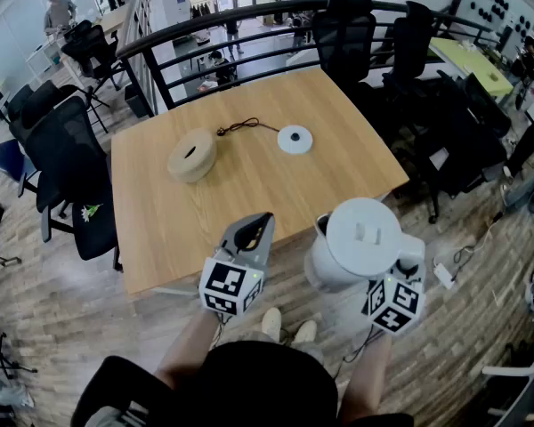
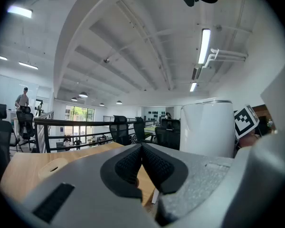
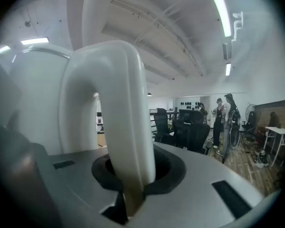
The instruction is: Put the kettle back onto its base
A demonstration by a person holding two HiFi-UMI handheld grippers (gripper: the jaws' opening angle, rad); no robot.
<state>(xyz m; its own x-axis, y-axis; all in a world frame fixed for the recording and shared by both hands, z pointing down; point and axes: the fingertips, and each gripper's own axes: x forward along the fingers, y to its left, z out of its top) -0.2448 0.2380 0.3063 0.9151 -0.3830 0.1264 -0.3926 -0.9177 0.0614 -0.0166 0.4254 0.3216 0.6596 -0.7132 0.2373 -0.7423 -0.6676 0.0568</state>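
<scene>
Two tools hang beyond the table's (image 1: 160, 238) near edge: the left gripper (image 1: 254, 232), jaws pressed together, carries nothing; the base (image 1: 295, 139) lies at eleven o'clock from the kettle (image 1: 360, 234), whose handle the right gripper (image 1: 408, 261) clamps; carry level, centre, lower straight.

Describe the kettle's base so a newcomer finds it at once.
On the light wooden table, look right of centre. The flat white round disc there trails a thin dark cord; the thick beige round puck beside it is taller and cordless.
</scene>
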